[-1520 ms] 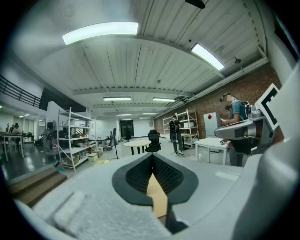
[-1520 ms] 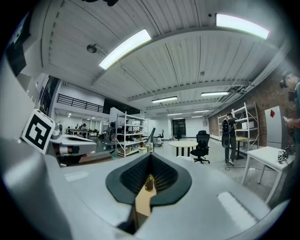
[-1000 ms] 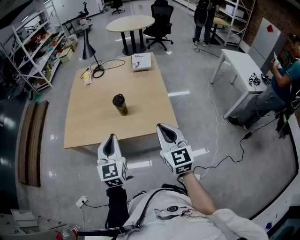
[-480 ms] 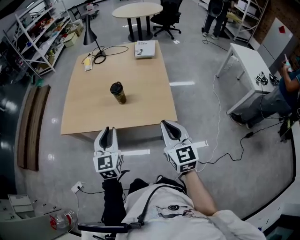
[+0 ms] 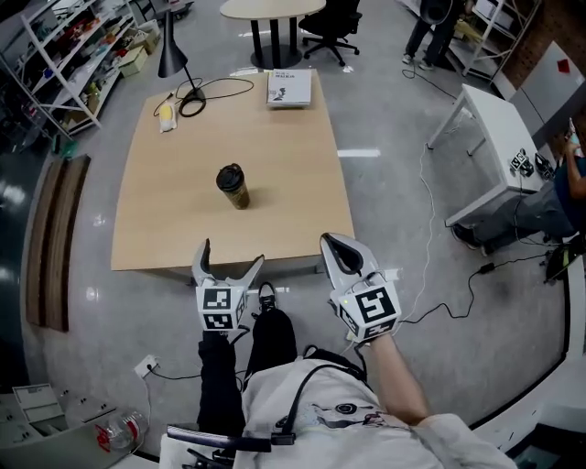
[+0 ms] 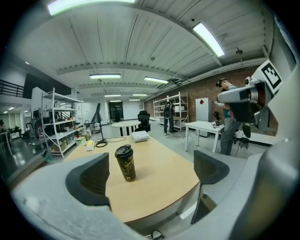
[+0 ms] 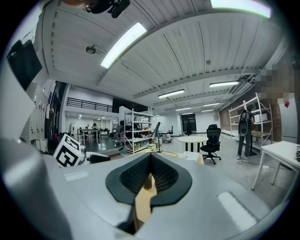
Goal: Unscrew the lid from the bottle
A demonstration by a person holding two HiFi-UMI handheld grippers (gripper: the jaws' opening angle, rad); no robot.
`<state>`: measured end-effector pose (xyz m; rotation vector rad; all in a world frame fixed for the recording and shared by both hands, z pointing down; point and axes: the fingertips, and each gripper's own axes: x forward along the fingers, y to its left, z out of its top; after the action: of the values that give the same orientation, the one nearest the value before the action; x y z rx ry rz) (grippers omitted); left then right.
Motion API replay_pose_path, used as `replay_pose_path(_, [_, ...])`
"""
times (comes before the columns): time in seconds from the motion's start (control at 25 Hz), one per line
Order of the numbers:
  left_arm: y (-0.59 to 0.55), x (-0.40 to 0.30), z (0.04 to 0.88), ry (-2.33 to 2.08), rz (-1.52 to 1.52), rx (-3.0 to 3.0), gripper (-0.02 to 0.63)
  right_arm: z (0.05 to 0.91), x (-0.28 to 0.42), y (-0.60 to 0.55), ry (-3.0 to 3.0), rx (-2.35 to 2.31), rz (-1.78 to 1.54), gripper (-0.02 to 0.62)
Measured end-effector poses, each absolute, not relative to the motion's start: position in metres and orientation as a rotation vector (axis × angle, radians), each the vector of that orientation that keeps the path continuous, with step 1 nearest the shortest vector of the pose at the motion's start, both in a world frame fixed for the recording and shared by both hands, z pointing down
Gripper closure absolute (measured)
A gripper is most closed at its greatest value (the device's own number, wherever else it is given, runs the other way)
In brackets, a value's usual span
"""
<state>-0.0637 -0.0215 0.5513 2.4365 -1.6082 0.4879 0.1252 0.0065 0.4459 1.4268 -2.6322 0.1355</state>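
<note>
Bottle (image 5: 235, 192) stands upright on counter (image 5: 302, 211), approx mid, a bit L of centre, w/ lid (image 5: 228, 174) on top. Nothing else near it. At far edge: book (image 5: 288, 89) toward R, lamp (image 5: 171, 50) at far-L corner, its cable (image 5: 224, 89) running btw the two. Small item (image 5: 165, 112) lies just L of lamp base. Behind counter: round table (image 5: 272, 7), office chair (image 5: 331, 23) to its R. Shelving (image 5: 55, 73) along L side. Second table (image 5: 494, 137) well apart on R.
</note>
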Motion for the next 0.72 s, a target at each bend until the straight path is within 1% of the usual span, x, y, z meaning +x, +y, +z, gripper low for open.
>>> replay_pose_path(0.24, [-0.12, -0.09, 0.662, -1.573, 0.656, 2.369, 0.031, 0.449, 0.11, -0.085, -2.581, 1.447, 0.146, 0.591])
replay_pose_path(0.4, [-0.153, -0.101, 0.729, -1.473, 0.712, 2.343, 0.031, 0.45, 0.084, -0.149, -2.556, 1.465, 0.197, 0.591])
replay_pose_path(0.56, [-0.185, -0.106, 0.757, -1.438, 0.681, 2.343, 0.032, 0.451, 0.057, -0.192, -2.545, 1.43, 0.187, 0.589])
replay_pose_path(0.72, [-0.218, -0.093, 0.755, -1.416, 0.653, 2.419, 0.032, 0.455, 0.052, -0.213, -2.51, 1.422, 0.206, 0.591])
